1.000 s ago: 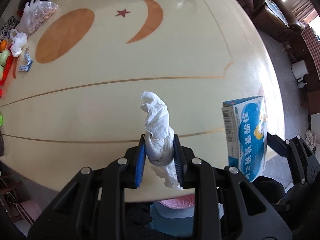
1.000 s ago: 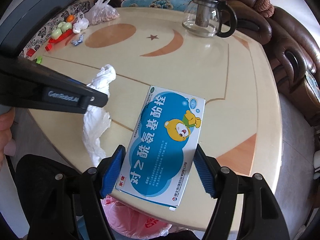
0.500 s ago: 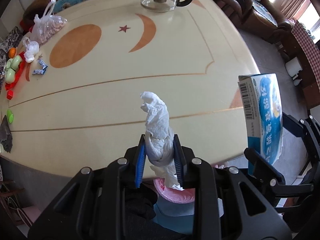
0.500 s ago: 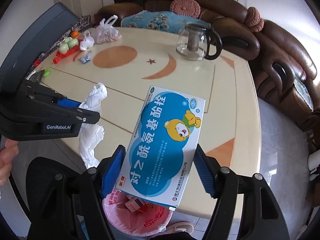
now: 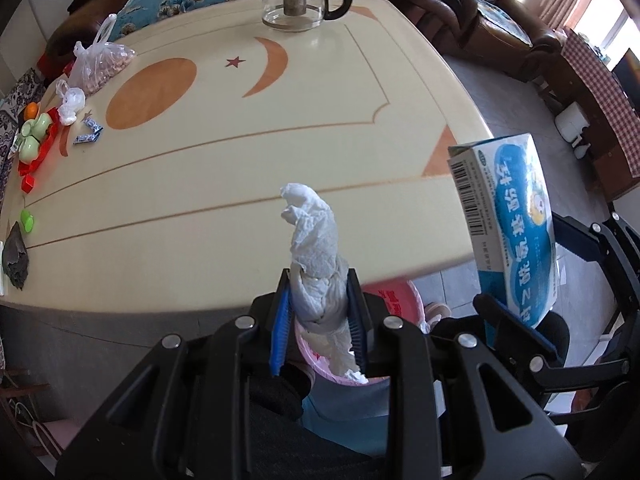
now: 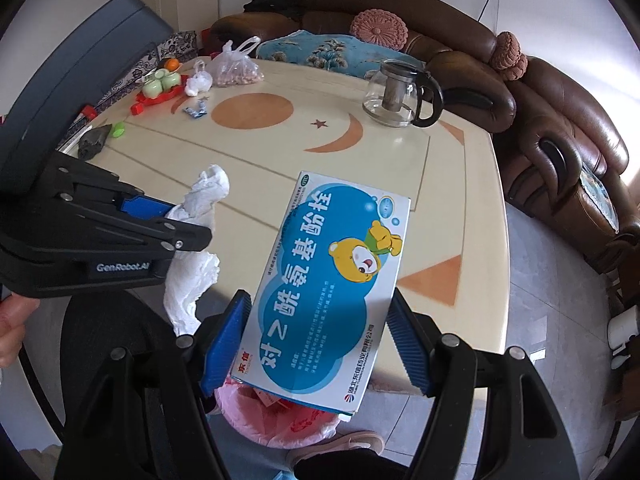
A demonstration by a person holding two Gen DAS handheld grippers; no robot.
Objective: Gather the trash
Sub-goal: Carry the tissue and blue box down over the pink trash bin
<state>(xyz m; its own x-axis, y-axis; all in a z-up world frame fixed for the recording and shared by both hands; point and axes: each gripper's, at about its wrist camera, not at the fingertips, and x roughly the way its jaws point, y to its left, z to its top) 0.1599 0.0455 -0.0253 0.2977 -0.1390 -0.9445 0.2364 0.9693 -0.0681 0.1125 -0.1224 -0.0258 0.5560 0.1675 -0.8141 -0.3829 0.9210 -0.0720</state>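
My left gripper (image 5: 318,316) is shut on a crumpled white tissue (image 5: 316,248), held off the near edge of the cream table (image 5: 240,168). The tissue also shows in the right wrist view (image 6: 196,240), with the left gripper (image 6: 176,228) beside it. My right gripper (image 6: 316,340) is shut on a blue and white medicine box (image 6: 332,280), which also shows in the left wrist view (image 5: 508,232). A bin with a pink liner (image 6: 280,416) stands on the floor below both grippers; part of it shows in the left wrist view (image 5: 396,300).
A glass teapot (image 5: 298,0) stands at the table's far side. A plastic bag of nuts (image 5: 100,64), a small white bag (image 5: 70,102), candy wrappers (image 5: 88,134), green toys on a red tray (image 5: 32,136) and a dark scrap (image 5: 16,260) lie along the left edge. Brown sofas (image 6: 560,140) surround it.
Both grippers have drawn back from the table and risen, each keeping its load. The table edge and the pink-lined bin below have come into view.
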